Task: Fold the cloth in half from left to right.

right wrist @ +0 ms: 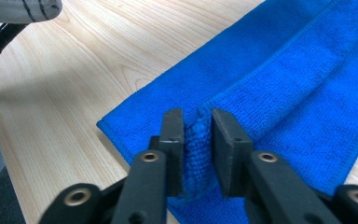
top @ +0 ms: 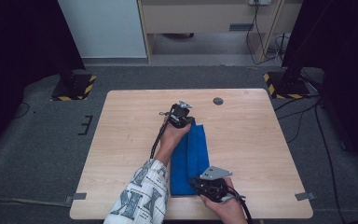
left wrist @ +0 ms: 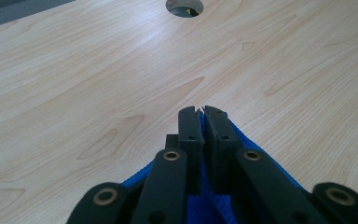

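Note:
A blue cloth lies folded into a long strip on the wooden table, running from mid-table toward the near edge. My left gripper is at the strip's far end, and in the left gripper view its jaws are shut on the cloth's edge. My right gripper is at the near end. There a raised fold of the cloth stands between its jaws, which sit slightly apart and do not clamp it.
A round cable hole sits in the table beyond the cloth, also in the left gripper view. Bare wood spreads left and right of the strip. Black stands with striped bases flank the table's far corners.

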Tool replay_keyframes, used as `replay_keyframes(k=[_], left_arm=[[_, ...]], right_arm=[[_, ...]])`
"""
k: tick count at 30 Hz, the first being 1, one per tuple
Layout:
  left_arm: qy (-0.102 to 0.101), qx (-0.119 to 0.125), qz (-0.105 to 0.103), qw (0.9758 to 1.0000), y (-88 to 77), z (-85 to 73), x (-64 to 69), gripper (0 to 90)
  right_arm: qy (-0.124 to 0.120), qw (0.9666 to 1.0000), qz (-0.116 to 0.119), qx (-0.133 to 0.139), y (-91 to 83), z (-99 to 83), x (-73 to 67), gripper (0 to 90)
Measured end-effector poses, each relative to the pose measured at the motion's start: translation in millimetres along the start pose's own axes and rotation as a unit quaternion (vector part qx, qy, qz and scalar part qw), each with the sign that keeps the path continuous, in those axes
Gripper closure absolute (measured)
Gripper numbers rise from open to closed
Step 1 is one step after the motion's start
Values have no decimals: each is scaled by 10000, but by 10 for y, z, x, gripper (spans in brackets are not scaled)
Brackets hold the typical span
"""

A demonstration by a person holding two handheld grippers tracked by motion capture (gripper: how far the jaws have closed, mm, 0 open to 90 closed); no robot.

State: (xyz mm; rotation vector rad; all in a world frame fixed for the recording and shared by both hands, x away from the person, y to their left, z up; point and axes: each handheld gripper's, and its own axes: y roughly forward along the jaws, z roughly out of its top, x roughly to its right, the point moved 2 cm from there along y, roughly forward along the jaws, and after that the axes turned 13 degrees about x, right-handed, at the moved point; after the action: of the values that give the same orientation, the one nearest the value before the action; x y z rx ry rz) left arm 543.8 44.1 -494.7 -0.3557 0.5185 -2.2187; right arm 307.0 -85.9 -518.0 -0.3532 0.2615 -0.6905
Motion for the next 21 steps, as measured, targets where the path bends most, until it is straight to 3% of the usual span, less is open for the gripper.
replay_keyframes(k=[8, 10, 13, 21], left_arm=[[-113, 99, -99, 9998, 27, 0, 26, 800], [-64, 133, -61, 9999, 27, 5, 37, 736], [-68, 167, 46, 9998, 17, 17, 37, 657], [-79, 228, -34, 9997, -13, 21, 55, 619]], right_arm=[[176, 9995, -217, -145, -10, -17, 84, 568], [227, 9993, -263, -166, -4, -27, 105, 527], [225, 9993, -276, -150, -4, -22, 107, 490], [264, 9989, -354, -157, -5, -21, 127, 421]])
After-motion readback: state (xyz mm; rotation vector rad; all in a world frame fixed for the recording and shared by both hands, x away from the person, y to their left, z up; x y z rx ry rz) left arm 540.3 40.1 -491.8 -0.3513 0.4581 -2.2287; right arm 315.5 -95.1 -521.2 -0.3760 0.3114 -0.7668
